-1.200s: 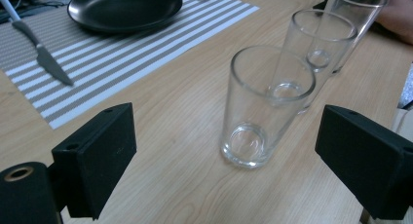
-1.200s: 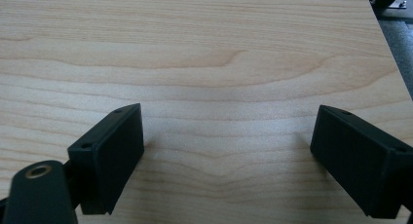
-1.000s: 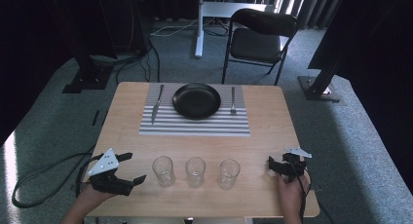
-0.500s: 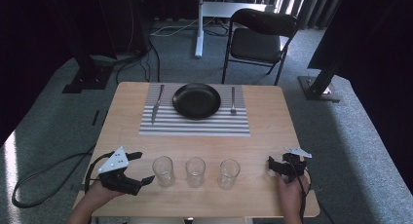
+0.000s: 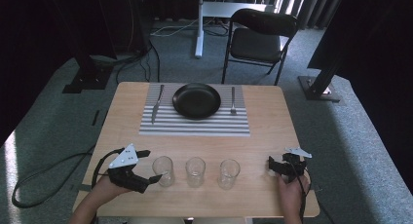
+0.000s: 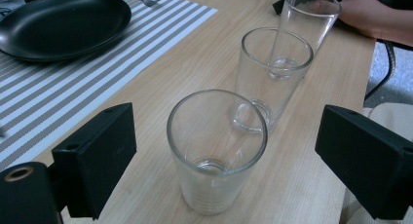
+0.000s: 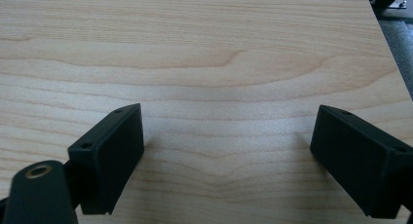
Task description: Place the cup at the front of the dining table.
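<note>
Left gripper (image 6: 224, 156) (fingers apart) flanks nearest glass (image 6: 216, 151) — not touching.

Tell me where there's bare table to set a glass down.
Free: the wood strip between the striped placemat and the three glasses, and the right side beyond the placemat. Crowded: the near edge, with the left gripper at the leftmost glass.

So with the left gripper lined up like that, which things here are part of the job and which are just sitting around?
Likely in the job:
- left gripper, open, closing in on the nearest glass
- middle glass
- far glass

Just lying about, for now:
- plate
- knife
- fork
- striped mat
- right gripper, open, over bare table
</note>
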Tool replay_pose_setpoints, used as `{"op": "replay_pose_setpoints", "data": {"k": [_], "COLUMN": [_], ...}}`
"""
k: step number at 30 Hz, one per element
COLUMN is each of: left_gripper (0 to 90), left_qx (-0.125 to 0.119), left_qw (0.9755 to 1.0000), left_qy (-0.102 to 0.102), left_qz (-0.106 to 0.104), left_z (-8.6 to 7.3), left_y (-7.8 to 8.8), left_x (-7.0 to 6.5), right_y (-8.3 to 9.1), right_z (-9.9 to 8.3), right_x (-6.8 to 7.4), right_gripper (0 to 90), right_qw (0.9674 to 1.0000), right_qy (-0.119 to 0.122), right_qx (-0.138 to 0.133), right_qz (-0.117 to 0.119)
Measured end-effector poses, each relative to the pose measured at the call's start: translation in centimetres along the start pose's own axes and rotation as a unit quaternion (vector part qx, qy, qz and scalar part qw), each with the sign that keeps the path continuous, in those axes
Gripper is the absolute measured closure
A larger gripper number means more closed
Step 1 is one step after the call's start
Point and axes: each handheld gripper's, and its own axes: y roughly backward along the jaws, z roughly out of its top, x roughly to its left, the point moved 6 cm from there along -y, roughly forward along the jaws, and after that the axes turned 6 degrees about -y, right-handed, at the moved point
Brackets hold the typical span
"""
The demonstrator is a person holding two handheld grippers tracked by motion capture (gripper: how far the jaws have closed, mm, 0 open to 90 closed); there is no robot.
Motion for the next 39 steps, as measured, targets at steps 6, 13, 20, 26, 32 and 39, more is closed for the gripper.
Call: {"op": "replay_pose_setpoints", "data": {"k": [6,13,20,26,32,39], "left_gripper": [8.4,8.4,8.4,8.4,8.4,8.4], "left_qx": [0.002,0.013,0.023,0.035,0.059,0.084], "left_qw": [0.9999,0.9995,0.9984,0.9972,0.9957,0.9933], "left_qy": [-0.007,-0.017,-0.031,-0.037,-0.037,-0.048], "left_qz": [-0.011,-0.022,-0.042,-0.054,-0.061,-0.064], "left_z": [0.7,1.4,2.6,3.4,3.8,4.4], "left_y": [-0.8,-1.8,-3.4,-4.7,-6.1,-7.6], "left_x": [-0.4,-0.7,-1.3,-1.5,-1.9,-2.5], "right_y": [0.0,0.0,0.0,0.0,0.0,0.0], "right_z": [0.0,0.0,0.0,0.0,0.0,0.0], "right_x": [0.0,0.0,0.0,0.0,0.0,0.0], "right_gripper": [11.6,11.6,11.7,11.7,11.7,11.7], "right_qw": [1.0,1.0,1.0,1.0,1.0,1.0], "right_qy": [0.0,0.0,0.0,0.0,0.0,0.0], "right_qx": [0.0,0.0,0.0,0.0,0.0,0.0], "right_qz": [0.0,0.0,0.0,0.0,0.0,0.0]}}
